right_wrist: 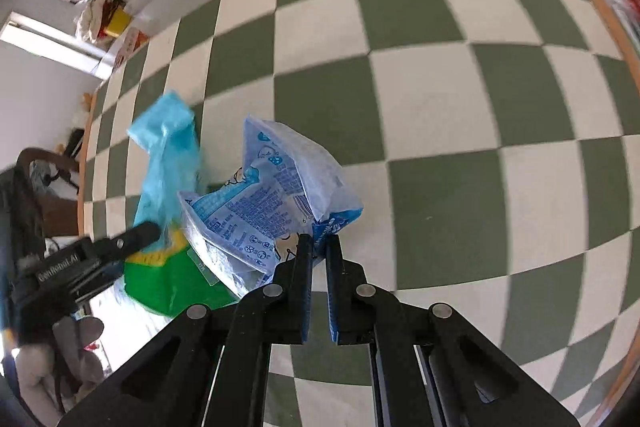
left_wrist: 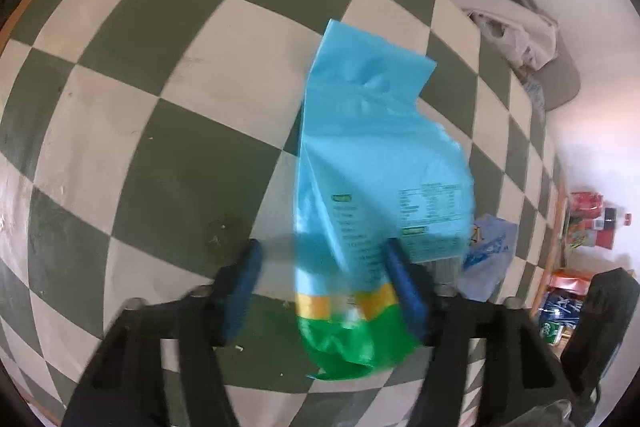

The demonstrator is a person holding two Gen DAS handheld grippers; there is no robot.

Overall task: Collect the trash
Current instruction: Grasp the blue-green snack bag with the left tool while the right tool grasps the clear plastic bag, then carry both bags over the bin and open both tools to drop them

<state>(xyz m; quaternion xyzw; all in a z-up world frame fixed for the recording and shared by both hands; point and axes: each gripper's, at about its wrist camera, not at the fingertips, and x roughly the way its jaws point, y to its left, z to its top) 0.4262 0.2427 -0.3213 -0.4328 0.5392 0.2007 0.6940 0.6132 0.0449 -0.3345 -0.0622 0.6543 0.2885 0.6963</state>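
Observation:
A light blue and green plastic bag (left_wrist: 372, 187) hangs between the fingers of my left gripper (left_wrist: 324, 267), whose jaws stand wide apart; it rests against the right finger (left_wrist: 404, 291). It also shows in the right wrist view (right_wrist: 164, 195), with the left gripper (right_wrist: 116, 247) beside it. My right gripper (right_wrist: 318, 247) is shut on a white and blue printed wrapper (right_wrist: 272, 195) and holds it above the table. That wrapper shows at the right in the left wrist view (left_wrist: 486, 251).
The table (right_wrist: 440, 99) has a green and white checkered cloth. A heap of white plastic bags and a grey cap (left_wrist: 532, 47) lie at its far edge. Shelves with packets (left_wrist: 588, 223) stand beyond the table's right edge. A chair (right_wrist: 44, 187) stands at the left.

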